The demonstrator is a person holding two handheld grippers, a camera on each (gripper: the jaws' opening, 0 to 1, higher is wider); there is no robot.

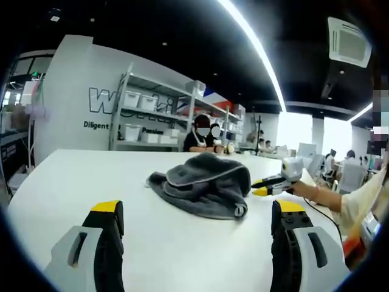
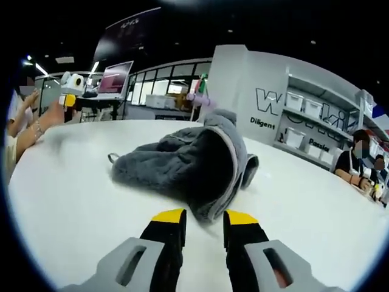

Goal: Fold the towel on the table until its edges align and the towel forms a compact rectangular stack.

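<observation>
A grey towel (image 1: 203, 182) lies crumpled in a heap on the white table (image 1: 91, 176), with a pale trim along its edges. My left gripper (image 1: 197, 210) stands wide open, short of the towel, nothing between its jaws. From the right, my right gripper (image 1: 260, 187) reaches the towel's right side, a hand (image 1: 310, 191) holding it. In the right gripper view the towel (image 2: 194, 164) bulges up just ahead, and its near edge lies right at the narrowly parted tips of my right gripper (image 2: 205, 217). Across the table (image 2: 73, 201), the left gripper (image 2: 70, 90) shows far off.
Metal shelves with white bins (image 1: 146, 109) stand beyond the table's far edge, and seated people (image 1: 200, 137) are behind it. A screen (image 2: 115, 79) stands on a desk past the table. A person's forearm (image 2: 24, 137) lies at the table's left side.
</observation>
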